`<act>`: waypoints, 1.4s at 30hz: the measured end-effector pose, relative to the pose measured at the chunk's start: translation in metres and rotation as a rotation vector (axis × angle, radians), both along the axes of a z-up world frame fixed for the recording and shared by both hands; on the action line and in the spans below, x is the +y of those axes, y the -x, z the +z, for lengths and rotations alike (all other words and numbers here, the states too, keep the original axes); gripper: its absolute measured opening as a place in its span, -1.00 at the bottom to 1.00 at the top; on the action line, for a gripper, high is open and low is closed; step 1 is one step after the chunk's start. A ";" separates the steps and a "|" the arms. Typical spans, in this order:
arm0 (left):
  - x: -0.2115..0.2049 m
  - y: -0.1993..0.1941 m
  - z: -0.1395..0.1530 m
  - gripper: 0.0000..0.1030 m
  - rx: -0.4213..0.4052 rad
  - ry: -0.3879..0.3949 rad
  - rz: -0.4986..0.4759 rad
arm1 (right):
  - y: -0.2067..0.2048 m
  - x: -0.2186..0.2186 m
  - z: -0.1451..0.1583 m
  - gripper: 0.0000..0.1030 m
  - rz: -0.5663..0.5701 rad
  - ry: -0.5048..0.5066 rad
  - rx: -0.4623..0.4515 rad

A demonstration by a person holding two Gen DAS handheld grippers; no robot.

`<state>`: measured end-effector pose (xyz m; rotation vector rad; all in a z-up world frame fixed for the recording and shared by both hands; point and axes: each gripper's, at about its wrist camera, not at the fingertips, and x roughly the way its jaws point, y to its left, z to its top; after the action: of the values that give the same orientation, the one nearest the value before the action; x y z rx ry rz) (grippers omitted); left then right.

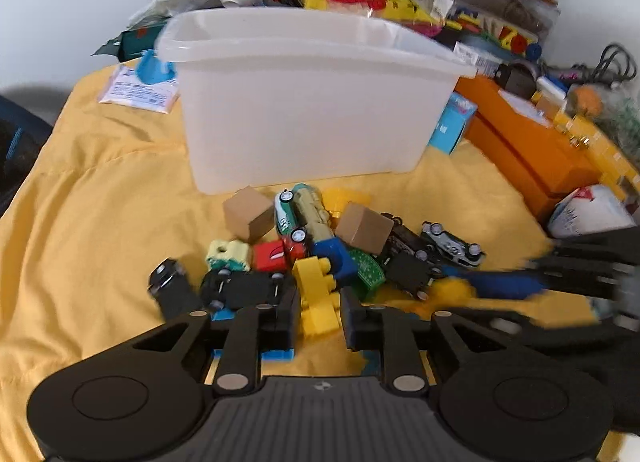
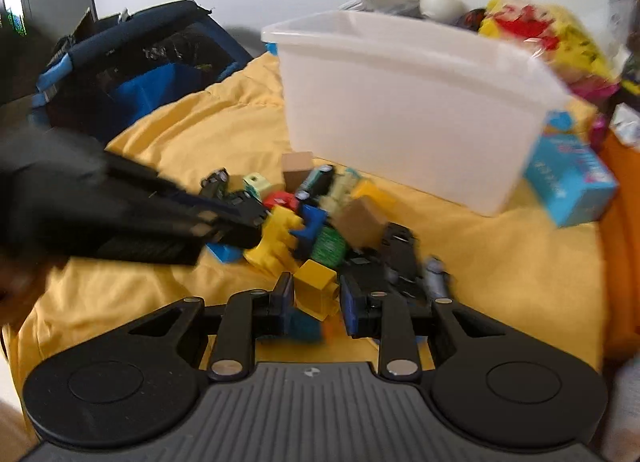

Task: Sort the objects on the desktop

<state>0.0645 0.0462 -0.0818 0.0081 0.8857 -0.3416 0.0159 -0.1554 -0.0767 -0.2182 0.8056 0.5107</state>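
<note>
Left wrist view shows a yellow cloth covering the whole work surface, wrinkled on its left side, with a white wall behind. On it stands a translucent white bin, and just in front of the bin lies the pile of toys: small cars, colored blocks and two cardboard cubes. My left gripper is open, its fingers on both sides of a yellow block at the near edge of the pile; I cannot tell if they touch it. Right of the bin sits an orange box among much clutter. In the right wrist view my right gripper is open around a smaller yellow brick, and a dark blue bag lies beyond the left edge of the cloth.
</note>
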 end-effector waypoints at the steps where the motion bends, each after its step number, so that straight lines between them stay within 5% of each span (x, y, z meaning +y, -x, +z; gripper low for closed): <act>1: -0.004 -0.004 -0.003 -0.51 0.003 -0.019 0.003 | 0.006 -0.007 0.002 -0.45 -0.009 -0.002 0.003; 9: -0.014 -0.021 -0.021 -0.46 0.063 -0.031 0.030 | 0.016 -0.035 0.001 -0.45 -0.109 -0.011 0.021; 12: -0.010 -0.003 -0.005 -0.46 0.043 0.042 -0.034 | 0.017 -0.041 -0.001 -0.45 -0.106 -0.016 0.023; 17: 0.011 0.036 0.017 -0.46 0.133 0.377 -0.152 | 0.017 -0.042 -0.006 -0.45 -0.087 -0.034 0.047; 21: 0.029 0.051 -0.025 -0.46 0.306 0.640 -0.118 | 0.015 -0.035 -0.014 -0.45 -0.035 -0.028 0.087; 24: 0.039 0.059 -0.042 -0.41 0.305 0.494 0.000 | 0.015 -0.026 -0.021 -0.45 -0.014 0.015 0.110; 25: 0.045 0.061 -0.042 -0.26 0.304 0.485 0.018 | 0.017 -0.023 -0.023 -0.45 -0.004 0.035 0.106; 27: 0.052 0.072 -0.027 -0.15 0.236 0.411 0.046 | 0.022 -0.016 -0.026 -0.45 0.027 0.080 0.077; 32: 0.041 0.087 0.014 -0.09 0.040 0.028 0.067 | 0.033 -0.003 -0.028 -0.45 0.090 0.171 0.021; 42: -0.016 0.100 0.026 -0.07 0.101 0.064 -0.059 | 0.055 0.010 -0.036 -0.46 0.211 0.338 -0.083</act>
<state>-0.0360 0.0305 -0.0560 -0.0424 0.9752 -0.4285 -0.0396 -0.1450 -0.1129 -0.6378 0.7885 0.5576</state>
